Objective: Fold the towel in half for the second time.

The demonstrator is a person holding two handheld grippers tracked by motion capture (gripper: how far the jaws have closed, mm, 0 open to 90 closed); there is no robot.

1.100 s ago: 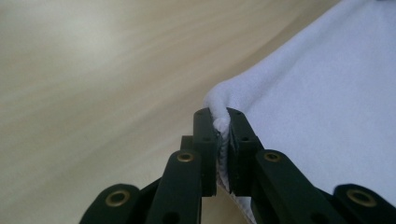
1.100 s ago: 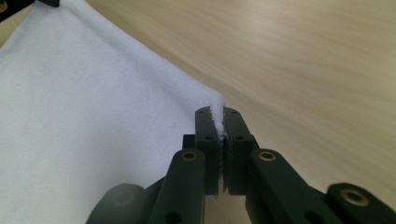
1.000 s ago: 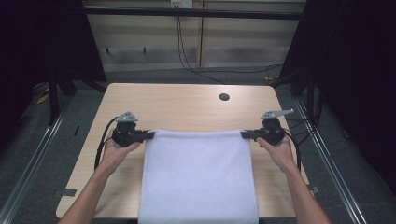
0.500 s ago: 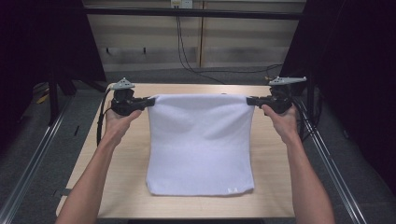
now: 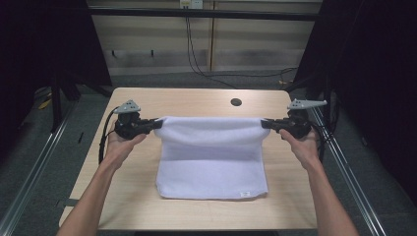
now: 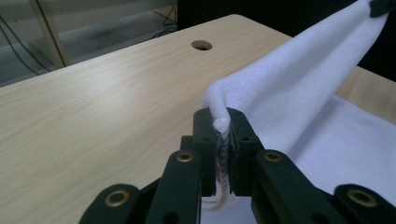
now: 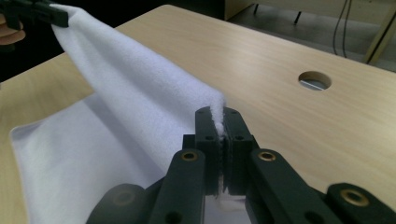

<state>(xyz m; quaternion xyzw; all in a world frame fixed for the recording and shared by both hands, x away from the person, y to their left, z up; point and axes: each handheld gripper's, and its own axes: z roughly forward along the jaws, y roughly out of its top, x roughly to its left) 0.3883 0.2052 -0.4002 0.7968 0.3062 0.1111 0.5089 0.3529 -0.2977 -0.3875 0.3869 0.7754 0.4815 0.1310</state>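
The pale wooden bench (image 5: 196, 101) fills the middle of the high view, a round hole (image 5: 236, 102) near its far edge. Across the centre of the frame hangs the white towel (image 5: 211, 157), top edge lifted and stretched taut, lower part lying flat on the bench with a small tag (image 5: 245, 194) at the lower right corner. At centre left, the left gripper (image 5: 158, 123) has its fingers clamped on one top corner. At centre right, the right gripper (image 5: 265, 124) pinches the other corner tight.
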